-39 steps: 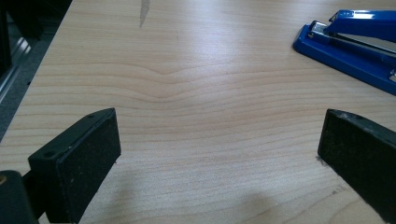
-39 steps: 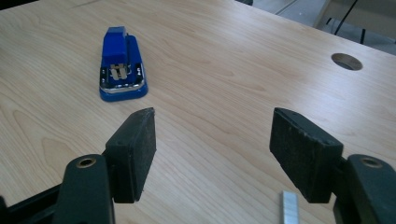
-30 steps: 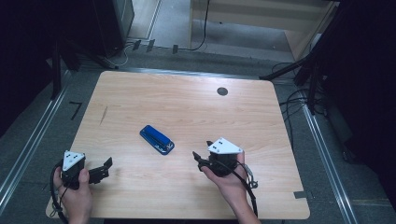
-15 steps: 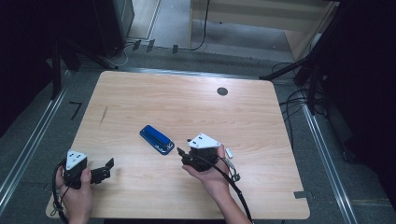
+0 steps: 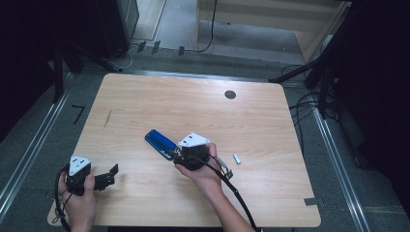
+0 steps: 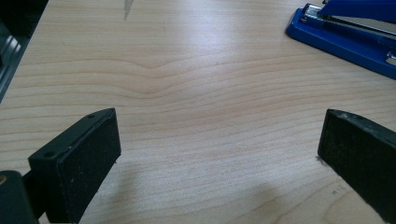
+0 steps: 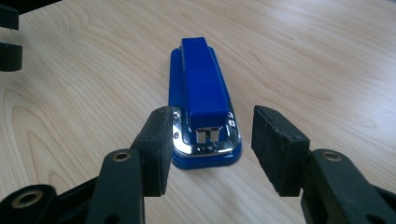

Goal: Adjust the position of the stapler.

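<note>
We look along the left gripper point(image 6: 217, 154), whose two black jaws rise from the bottom corners, one at about 7 o'clock and the other at about 4 o'clock. They stand wide apart with nothing between them but bare wood. The worktop point(image 6: 187, 93) is pale, with fine grain lines running across and a wavy knot pattern just above centre. We see soft shadows under both jaws. At about 1 o'clock lies a blue stapler point(image 6: 348, 37), cut off by the top and right edges, its metal strip showing between base and arm. At 11 o'clock a thin dark mark point(image 6: 129, 9) crosses the wood, and a dark edge of the worktop sits at 10 o'clock.
</note>
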The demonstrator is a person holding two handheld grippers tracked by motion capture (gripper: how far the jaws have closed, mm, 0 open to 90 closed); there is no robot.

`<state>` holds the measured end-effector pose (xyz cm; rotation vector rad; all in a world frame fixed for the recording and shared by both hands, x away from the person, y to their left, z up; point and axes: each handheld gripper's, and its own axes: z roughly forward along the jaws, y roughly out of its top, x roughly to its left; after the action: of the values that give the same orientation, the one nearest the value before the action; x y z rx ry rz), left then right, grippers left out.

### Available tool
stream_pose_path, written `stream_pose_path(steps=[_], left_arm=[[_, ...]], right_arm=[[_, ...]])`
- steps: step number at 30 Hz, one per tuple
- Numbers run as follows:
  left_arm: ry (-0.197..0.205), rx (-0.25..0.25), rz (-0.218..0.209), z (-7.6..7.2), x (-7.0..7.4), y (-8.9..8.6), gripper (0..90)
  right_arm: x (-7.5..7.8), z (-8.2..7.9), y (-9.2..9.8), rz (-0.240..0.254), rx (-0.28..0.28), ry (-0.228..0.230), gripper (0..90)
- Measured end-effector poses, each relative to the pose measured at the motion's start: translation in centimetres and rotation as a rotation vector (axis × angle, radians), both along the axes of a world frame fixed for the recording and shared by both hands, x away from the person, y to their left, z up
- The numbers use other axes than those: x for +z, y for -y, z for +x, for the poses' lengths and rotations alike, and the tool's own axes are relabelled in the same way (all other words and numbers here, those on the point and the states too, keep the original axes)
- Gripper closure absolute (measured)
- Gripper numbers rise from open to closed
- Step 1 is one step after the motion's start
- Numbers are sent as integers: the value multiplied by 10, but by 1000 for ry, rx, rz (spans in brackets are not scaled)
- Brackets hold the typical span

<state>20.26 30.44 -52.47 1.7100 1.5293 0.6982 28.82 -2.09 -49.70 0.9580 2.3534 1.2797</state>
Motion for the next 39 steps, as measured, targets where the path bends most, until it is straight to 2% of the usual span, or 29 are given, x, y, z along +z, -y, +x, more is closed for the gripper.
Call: stream_pose_path(steps=[2, 9, 14, 25, 32, 39], left_arm=[[0, 0, 0, 0, 0, 0, 0], [0, 0, -2, 0, 0, 0, 0], [-1, -1, -1, 0, 0, 0, 0], [-2, -2, 2, 1, 0, 0, 0], [-6, -2, 2, 1, 0, 0, 0], [-8, -2, 3, 1, 0, 0, 0]], right_arm=[[-1, 7, -8, -3, 2, -11, 474], [-10, 22, -23, -24, 19, -27, 486], [-13, 30, -30, -14, 15, -50, 503], [-20, 39, -41, -20, 10, -63, 556], [-26, 41, -46, -37, 35, -73, 644], [-25, 44, -49, -63, 57, -66, 655]])
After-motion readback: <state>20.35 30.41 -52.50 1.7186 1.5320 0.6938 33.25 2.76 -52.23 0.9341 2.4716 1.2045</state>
